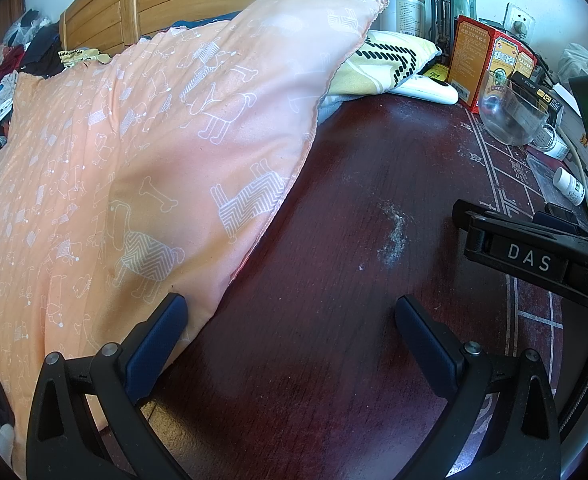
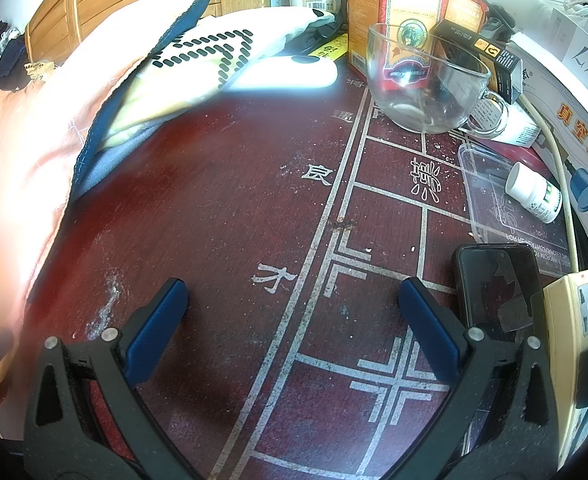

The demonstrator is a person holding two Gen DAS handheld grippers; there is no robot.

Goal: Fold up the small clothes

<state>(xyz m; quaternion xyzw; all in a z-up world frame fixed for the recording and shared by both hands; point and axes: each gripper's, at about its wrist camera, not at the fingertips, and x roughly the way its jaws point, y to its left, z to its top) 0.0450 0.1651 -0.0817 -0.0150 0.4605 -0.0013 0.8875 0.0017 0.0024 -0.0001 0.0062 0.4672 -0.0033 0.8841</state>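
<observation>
Both your left gripper and right gripper hung spread and empty over the table; folding seemed unstarted. Next, pinch the peach cloth at its near edge.

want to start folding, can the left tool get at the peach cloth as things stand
Probably yes. The left tool is open, and one of its fingers is already at the peach cloth's near edge, with nothing between them.

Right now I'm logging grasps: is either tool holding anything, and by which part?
Nothing is held. The left tool and right tool are both open over the dark red table.
</observation>
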